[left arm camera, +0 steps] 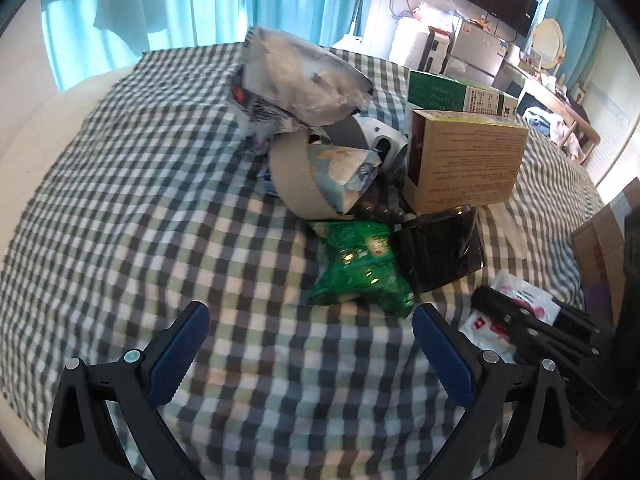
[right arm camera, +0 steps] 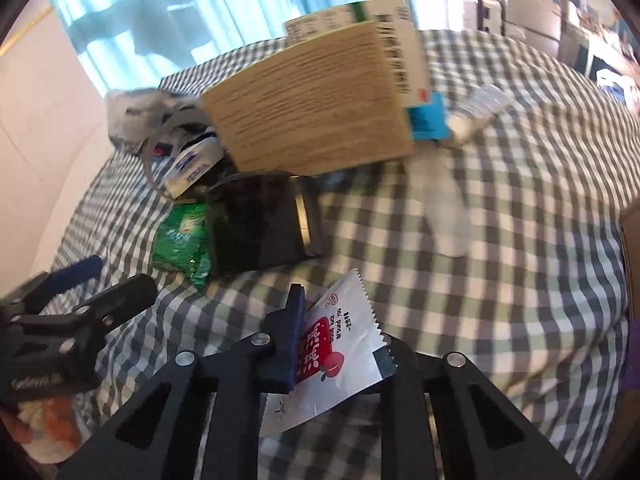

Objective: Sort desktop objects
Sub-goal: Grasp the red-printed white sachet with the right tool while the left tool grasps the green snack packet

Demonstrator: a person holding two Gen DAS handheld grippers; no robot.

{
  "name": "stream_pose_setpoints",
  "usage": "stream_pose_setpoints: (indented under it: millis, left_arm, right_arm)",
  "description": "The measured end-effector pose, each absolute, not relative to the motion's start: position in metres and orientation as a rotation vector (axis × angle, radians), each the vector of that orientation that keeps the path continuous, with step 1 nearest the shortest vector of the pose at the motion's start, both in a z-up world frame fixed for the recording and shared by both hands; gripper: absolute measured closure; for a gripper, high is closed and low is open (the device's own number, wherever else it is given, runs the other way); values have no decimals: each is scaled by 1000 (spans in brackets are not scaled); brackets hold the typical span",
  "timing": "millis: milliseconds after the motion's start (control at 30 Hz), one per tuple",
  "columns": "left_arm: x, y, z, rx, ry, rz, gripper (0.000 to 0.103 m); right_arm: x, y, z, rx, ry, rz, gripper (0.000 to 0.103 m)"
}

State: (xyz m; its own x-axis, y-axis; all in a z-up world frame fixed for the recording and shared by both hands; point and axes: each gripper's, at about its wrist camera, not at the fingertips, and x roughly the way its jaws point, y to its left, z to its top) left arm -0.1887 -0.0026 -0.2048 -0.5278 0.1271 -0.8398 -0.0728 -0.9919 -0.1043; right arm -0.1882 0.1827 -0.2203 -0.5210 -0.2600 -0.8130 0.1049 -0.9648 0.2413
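White sachet (right arm camera: 340,344) pinched lengthwise in right gripper (right arm camera: 340,356); green pack (left arm camera: 360,266) just ahead of gaping left gripper (left arm camera: 308,320).

The checked green, white and grey cloth (left arm camera: 120,208) lies bare across the whole left side and in the wide strip between the left claw (left arm camera: 312,344) and the pile, so there is open room there. Straight ahead a crumpled green foil packet (left arm camera: 360,268) and a black glossy box (left arm camera: 440,248) lie touching each other, blocking the way. Behind them a tan cardboard box (left arm camera: 468,160), a brown cardboard ring (left arm camera: 292,176) and a crumpled grey-white bag (left arm camera: 300,80) stack close together, leaving no gap. To the right, the right claw (right arm camera: 340,344) and its white sachet with a red label (right arm camera: 336,344) fill the near corner. Beyond it, in the right wrist view, the cloth runs open toward a brown carton (left arm camera: 604,248) at the edge.
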Motion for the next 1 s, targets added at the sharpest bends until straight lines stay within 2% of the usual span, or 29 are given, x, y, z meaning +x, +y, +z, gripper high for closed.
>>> stream_pose_setpoints:
  millis: [200,300,367,400,433,467,533,567,633,700,800,1000]
  left_arm:
    - [-209,13,-219,-1480,-86,2561,0]
    - [-220,17,-226,-1494,-17,2571,0]
    - [-226,17,-226,-1476,-1,2563,4]
    - [-229,17,-226,-1465,4,2551,9]
    - [-232,17,-227,-1457,-2,2520,37]
    - [-236,18,-229,-1475,2,2490,54]
    - [-239,19,-231,-1489,25,2473,56]
    - [-240,20,-230,-1481,39,2469,58]
    - [-241,20,-228,-1487,36,2465,62]
    - [-241,16,-226,-1491,9,2468,64]
    - [-235,3,-219,-1490,-23,2475,66]
    - [-208,-4,-199,-1455,-73,2486,66]
  right_arm:
    - [-180,203,-220,1430,-330,-2563,88]
    - [-181,205,-222,1434,-341,-2561,87]
    - [-180,206,-222,1437,-350,-2555,85]
    - [-180,206,-221,1437,-364,-2548,77]
    - [-182,208,-221,1438,-389,-2527,71]
    - [-183,213,-219,1431,-415,-2505,58]
    - [-176,214,-213,1413,-428,-2485,47]
    - [-174,215,-213,1415,-407,-2492,47]
    - [-170,212,-214,1429,-338,-2500,52]
    - [-165,200,-210,1451,-273,-2520,78]
    - [-161,204,-211,1456,-258,-2534,90]
    - [-153,208,-196,1432,-260,-2540,97]
